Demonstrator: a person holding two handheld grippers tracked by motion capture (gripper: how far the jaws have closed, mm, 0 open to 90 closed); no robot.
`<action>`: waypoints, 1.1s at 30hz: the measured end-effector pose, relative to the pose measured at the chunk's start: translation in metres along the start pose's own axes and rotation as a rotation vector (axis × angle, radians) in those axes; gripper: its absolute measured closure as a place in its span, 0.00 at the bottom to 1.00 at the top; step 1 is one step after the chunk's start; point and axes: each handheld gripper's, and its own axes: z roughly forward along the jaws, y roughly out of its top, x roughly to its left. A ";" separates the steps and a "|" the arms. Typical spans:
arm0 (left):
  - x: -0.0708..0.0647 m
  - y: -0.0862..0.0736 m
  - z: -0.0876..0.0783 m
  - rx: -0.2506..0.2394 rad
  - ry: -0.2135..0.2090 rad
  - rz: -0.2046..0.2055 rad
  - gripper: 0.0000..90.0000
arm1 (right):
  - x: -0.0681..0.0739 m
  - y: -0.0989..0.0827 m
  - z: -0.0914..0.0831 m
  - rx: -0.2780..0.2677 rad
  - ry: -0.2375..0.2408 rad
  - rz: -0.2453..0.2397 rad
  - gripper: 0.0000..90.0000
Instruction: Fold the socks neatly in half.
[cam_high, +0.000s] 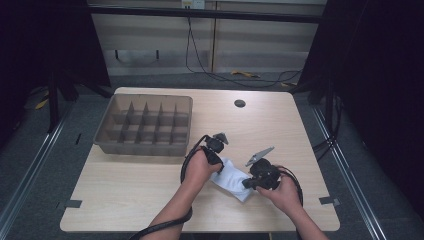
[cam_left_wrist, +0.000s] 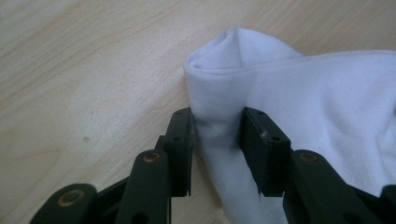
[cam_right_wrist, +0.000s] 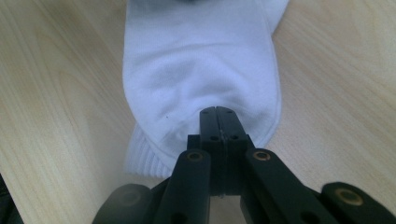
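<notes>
Black left gripper (cam_left_wrist: 217, 135) at lower centre pinches white sock's (cam_left_wrist: 299, 107) rolled fold; right gripper (cam_right_wrist: 218, 122) clamped shut on its edge — soft, light, floppy — grip bunched fabric.

A grey divided tray (cam_high: 143, 125) sits at the far left corner of the wooden table (cam_high: 125, 190). A round cable hole (cam_high: 239, 103) lies near the far edge.

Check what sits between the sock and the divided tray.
Nothing: in the high view, bare table runs from the white sock to the tray, apart from the left hand-held gripper and its hand on the sock's near side.
</notes>
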 end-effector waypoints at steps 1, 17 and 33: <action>-0.001 0.001 0.000 0.001 0.001 -0.003 0.71 | 0.000 0.000 0.000 0.000 0.001 -0.001 1.00; 0.002 -0.003 0.002 -0.017 -0.030 0.010 0.76 | 0.004 -0.001 0.000 0.005 0.001 0.003 1.00; -0.001 -0.006 0.000 -0.024 -0.043 0.015 0.90 | 0.004 -0.004 -0.002 0.007 0.007 -0.001 1.00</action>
